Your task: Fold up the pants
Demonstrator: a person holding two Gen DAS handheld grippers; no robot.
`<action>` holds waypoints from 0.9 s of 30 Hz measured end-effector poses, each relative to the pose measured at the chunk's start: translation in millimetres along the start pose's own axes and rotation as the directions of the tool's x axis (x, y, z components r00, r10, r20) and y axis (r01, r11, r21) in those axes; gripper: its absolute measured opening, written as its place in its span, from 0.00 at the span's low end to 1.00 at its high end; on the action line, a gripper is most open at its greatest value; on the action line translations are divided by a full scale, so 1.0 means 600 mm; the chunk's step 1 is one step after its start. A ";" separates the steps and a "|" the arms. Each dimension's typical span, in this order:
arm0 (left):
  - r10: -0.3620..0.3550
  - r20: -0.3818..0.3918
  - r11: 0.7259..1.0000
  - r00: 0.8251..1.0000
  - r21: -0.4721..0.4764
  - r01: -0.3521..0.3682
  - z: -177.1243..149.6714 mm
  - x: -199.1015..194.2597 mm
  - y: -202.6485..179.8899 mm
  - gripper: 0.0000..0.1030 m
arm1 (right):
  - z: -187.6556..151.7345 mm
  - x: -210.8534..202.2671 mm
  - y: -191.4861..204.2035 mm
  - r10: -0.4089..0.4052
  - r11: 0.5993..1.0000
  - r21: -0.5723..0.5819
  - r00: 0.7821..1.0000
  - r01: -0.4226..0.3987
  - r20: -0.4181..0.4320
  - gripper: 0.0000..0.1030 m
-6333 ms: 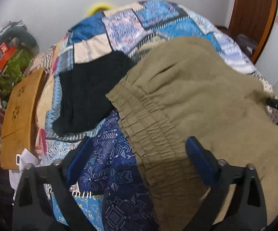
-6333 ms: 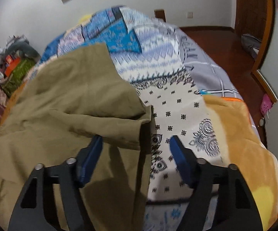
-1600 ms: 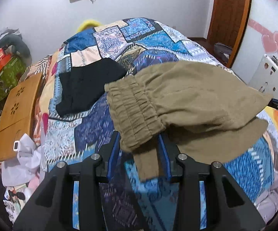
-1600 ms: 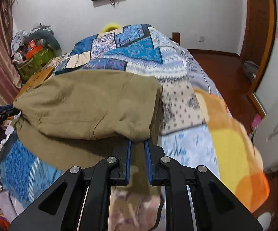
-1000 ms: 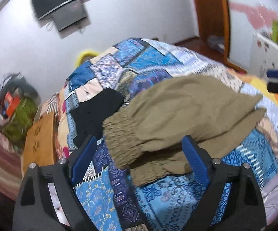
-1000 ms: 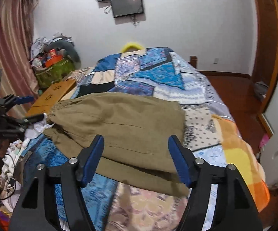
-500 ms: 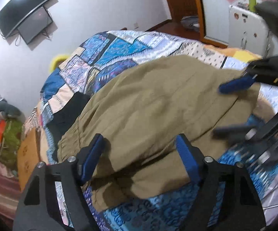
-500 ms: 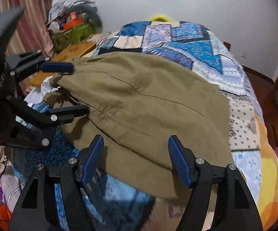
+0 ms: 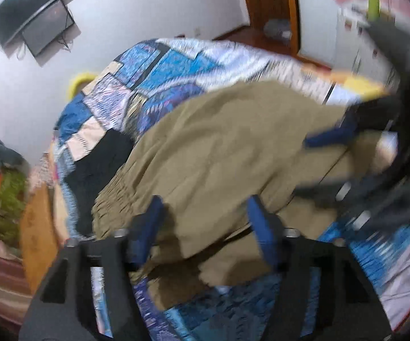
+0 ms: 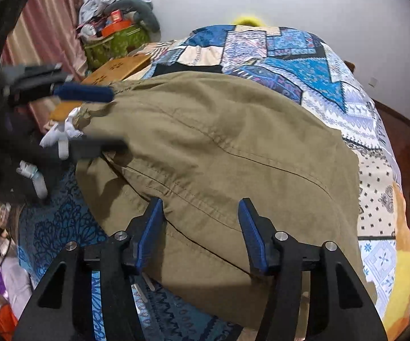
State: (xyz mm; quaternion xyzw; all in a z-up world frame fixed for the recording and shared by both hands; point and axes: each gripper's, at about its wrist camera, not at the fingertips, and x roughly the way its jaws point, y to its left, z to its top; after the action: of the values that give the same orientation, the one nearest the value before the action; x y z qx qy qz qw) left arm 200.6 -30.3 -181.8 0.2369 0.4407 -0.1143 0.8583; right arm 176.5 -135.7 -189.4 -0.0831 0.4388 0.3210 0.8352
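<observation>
- On a bed covered by a blue patchwork quilt [image 10: 304,56], a pair of olive-khaki cotton pants [image 10: 233,147] lies folded over itself, filling the middle of both wrist views.
- Its gathered elastic waistband [image 9: 114,199] sits at about 9 o'clock in the left wrist view; the upper layer stops short of the lower one, so a strip of the under layer shows along the near edge.
- The left gripper [image 9: 205,227], black with blue finger pads, hovers spread wide over the near fold at 6 o'clock, gripping nothing.
- The right gripper [image 10: 202,233] is likewise spread wide and empty, just above a stitched seam at 6 o'clock in its own view.
- Each gripper shows blurred in the other's view: the right at 3 o'clock, the left at 9 o'clock. They seem to stand at opposite ends of the pants, likely so the next fold can be lifted evenly.
- A black garment [image 9: 97,164] lies on the quilt just beyond the waistband, at 9 o'clock, close enough to catch in a fold made that way.
- A wooden lap tray [image 10: 116,69] and a green basket of clutter [image 10: 116,42] sit off the bed toward 10 o'clock, clear of the work.
</observation>
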 end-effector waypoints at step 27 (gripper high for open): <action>0.094 0.006 0.995 0.996 0.031 -0.094 -0.007 0.007 0.008 0.45 | -0.006 -0.016 0.006 0.023 1.000 0.011 1.000 -0.023 0.010 0.50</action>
State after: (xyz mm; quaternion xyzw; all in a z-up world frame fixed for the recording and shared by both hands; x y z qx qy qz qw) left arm 201.9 -24.1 -186.2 0.2704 0.4250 -0.0811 0.8600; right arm 168.3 -138.7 -183.6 -0.0719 0.4372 0.3287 0.8340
